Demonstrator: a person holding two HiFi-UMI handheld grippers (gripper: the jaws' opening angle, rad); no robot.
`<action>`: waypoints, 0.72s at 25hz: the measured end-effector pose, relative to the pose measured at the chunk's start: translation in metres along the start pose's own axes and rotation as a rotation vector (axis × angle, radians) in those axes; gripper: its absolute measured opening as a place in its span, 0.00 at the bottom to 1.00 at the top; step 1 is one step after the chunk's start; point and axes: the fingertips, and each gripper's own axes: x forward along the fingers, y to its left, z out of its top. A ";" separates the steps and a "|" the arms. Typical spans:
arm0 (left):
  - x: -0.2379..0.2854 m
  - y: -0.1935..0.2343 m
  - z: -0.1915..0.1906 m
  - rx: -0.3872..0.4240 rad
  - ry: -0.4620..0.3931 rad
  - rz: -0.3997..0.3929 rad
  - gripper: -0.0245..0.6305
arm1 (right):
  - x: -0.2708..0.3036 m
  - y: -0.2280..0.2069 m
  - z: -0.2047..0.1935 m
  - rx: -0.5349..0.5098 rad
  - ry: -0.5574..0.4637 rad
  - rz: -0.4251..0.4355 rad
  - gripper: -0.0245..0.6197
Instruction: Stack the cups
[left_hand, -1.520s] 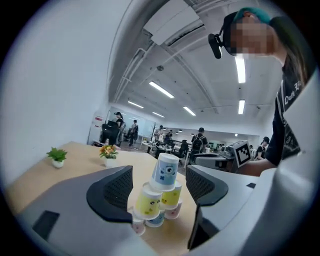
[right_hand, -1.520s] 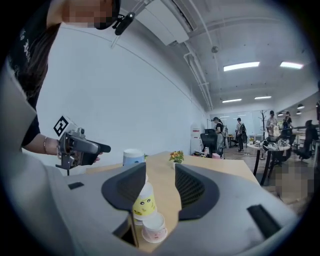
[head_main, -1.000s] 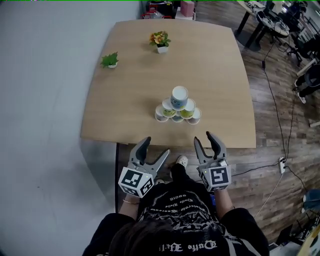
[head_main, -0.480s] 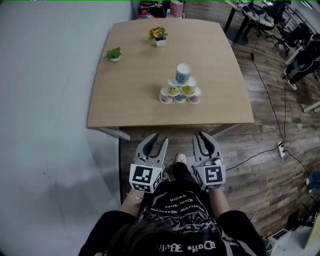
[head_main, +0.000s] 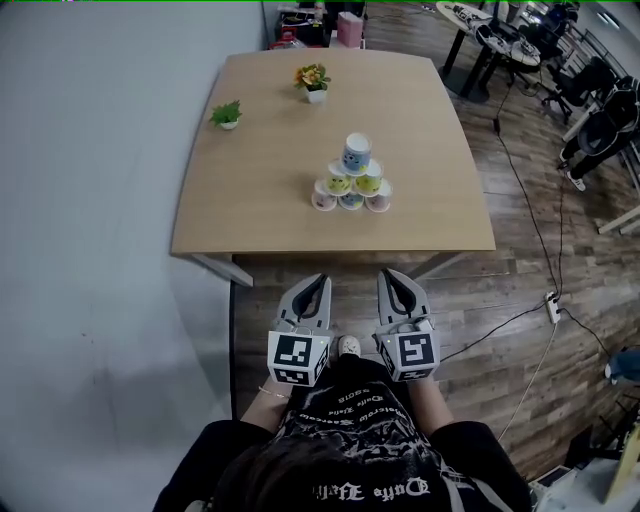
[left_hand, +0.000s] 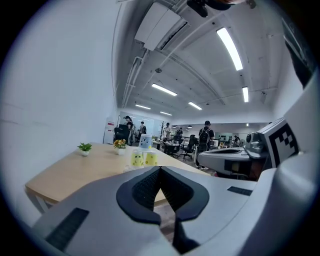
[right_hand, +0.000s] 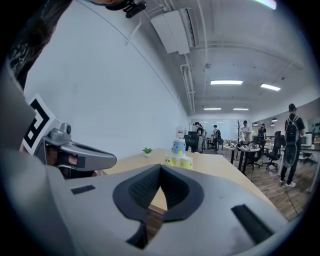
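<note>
1. Fingers of the left gripper (head_main: 318, 281), grey with black ribbed pads, meet at their tips with nothing between them; they have just been closing. Those of the right gripper (head_main: 391, 276) are pressed together in the same way, also empty and also just closed.
2. Both grippers are held side by side before the person's body, short of the table's near edge and pointing towards it.
3. On the light wooden table with rounded corners (head_main: 262, 200) stands a pyramid of six small printed cups (head_main: 351, 186), right of the middle. Three are in the bottom row, two yellow-green ones sit above them, and a blue-and-white cup (head_main: 356, 154) is on top. The pyramid is well apart from both grippers.
4. Towards the far left of the tabletop sits a small green plant in a white pot (head_main: 226, 115). A white pot of orange and yellow flowers (head_main: 314, 80) is near the far edge.
5. The table's left side lies along a plain pale wall (head_main: 90, 200). Dark wood-plank flooring (head_main: 500, 300) spreads to the right, and a thin black cable (head_main: 522, 172) trails across it.
6. Beyond the table are office desks and black chairs (head_main: 500, 30). The gripper views show standing people (left_hand: 205, 134) in the distance and long ceiling strip lights (left_hand: 229, 47).
</note>
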 end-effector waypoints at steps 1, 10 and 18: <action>0.000 -0.002 -0.001 -0.003 -0.002 0.001 0.04 | -0.001 -0.001 0.000 -0.005 0.001 0.003 0.04; -0.006 -0.011 -0.003 -0.023 -0.013 0.046 0.04 | -0.011 -0.009 -0.003 -0.017 0.006 0.030 0.04; -0.010 -0.014 -0.009 -0.021 -0.005 0.060 0.04 | -0.020 -0.014 -0.011 -0.011 0.018 0.035 0.04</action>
